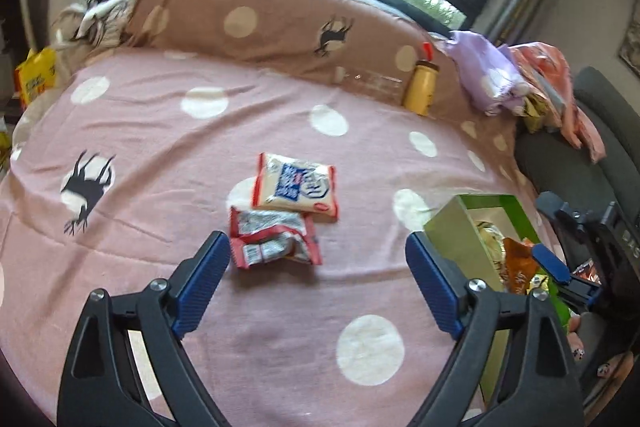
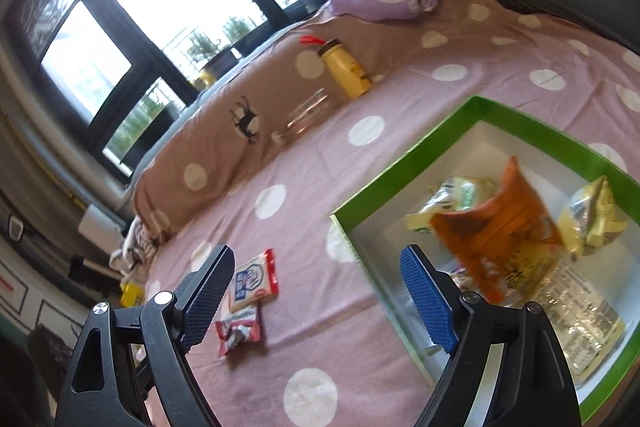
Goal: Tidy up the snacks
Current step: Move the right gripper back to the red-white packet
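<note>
White pack (image 1: 295, 185): flat pouch, cream-white with a blue label and red end seams, lying on the pink dotted bed cover (image 1: 160, 227). Red pack (image 1: 274, 237): crumpled red-and-silver wrapper, touching the white pack's near edge at 6 o'clock of it.

Box (image 2: 404, 163): green-rimmed, white inside, open top, resting on the cover. Contents: orange bag (image 2: 500, 227) leaning upright at centre, yellow bag (image 2: 592, 219) at 3 o'clock of it, a pale green-and-white pack (image 2: 456, 195) at 10 o'clock, a clear printed pack (image 2: 580, 315) at 5 o'clock.

Left tool (image 1: 312, 259): jaws spread wide, nothing between the pads. Red pack sits just beside the left finger, at 12 o'clock of the tool; white pack beyond it. Box at 3 o'clock of the tool, close by the right finger.

Right tool (image 2: 316, 275): jaws spread wide, empty. Its right finger overlaps the box's near corner in view; orange bag at 2 o'clock. White and red packs at 9 o'clock, partly behind the left finger.

Also: yellow bottle (image 1: 420, 87) at the cover's far edge.
</note>
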